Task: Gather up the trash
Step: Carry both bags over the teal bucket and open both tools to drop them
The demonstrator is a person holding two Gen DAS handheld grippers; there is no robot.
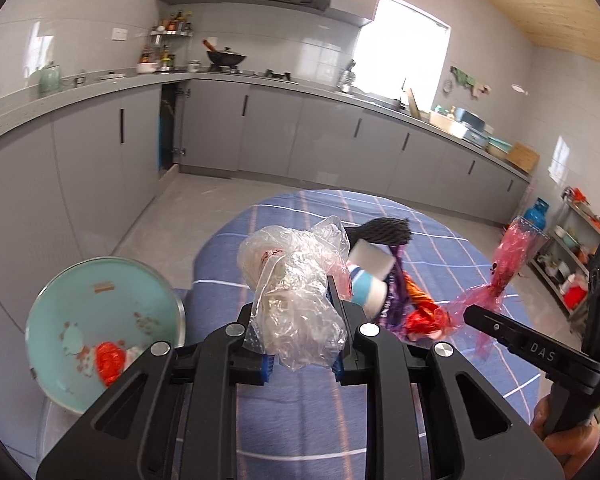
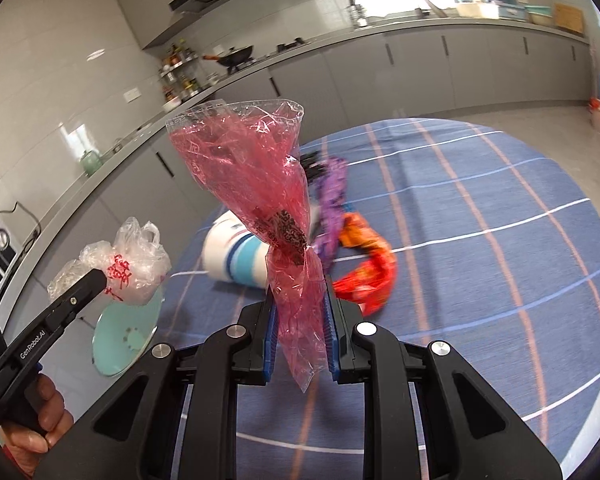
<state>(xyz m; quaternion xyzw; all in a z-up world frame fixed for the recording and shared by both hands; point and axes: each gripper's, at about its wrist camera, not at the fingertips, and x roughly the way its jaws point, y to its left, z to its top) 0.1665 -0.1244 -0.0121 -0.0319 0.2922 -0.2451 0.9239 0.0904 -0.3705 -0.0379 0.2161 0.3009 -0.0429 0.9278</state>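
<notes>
Holding one piece of trash in each tool, both lifted clear of the counter.

- Left tool (image 1: pixel 298 320): clenched on a crumpled clear plastic bag (image 1: pixel 296 280) with red print. The bag bulges out above and in front of the jaws.
- Right tool (image 2: pixel 300 316): clenched on a pink cellophane wrapper (image 2: pixel 252 168), gripped near its twisted waist; the wide end stands up above the jaws, the tail hangs below them.
- Trash bin (image 1: pixel 100 316): teal, round, open, standing on the floor beside the counter's left edge as the left wrist view shows it. Some scraps lie in it already, one red crumpled piece among them. The rest are too small to name.
- Counter (image 2: pixel 500 220): round, under a blue checked cloth. Left on it, grouped near the middle: a white paper cup (image 2: pixel 232 256) with blue bands lying on its side, a purple wrapper (image 2: pixel 332 200), an orange-red wrapper (image 2: pixel 368 272) just beside the purple one, and a black mesh piece (image 1: pixel 384 230) behind them.

Progress, as a judgement: partway. A little trash is binned, two pieces are in hand, four or so wait on the cloth. Neither held piece is over the bin's mouth yet; the clear bag looks the nearer of the two. Both sheets are light and springy, so they may cling to the pads on release.
</notes>
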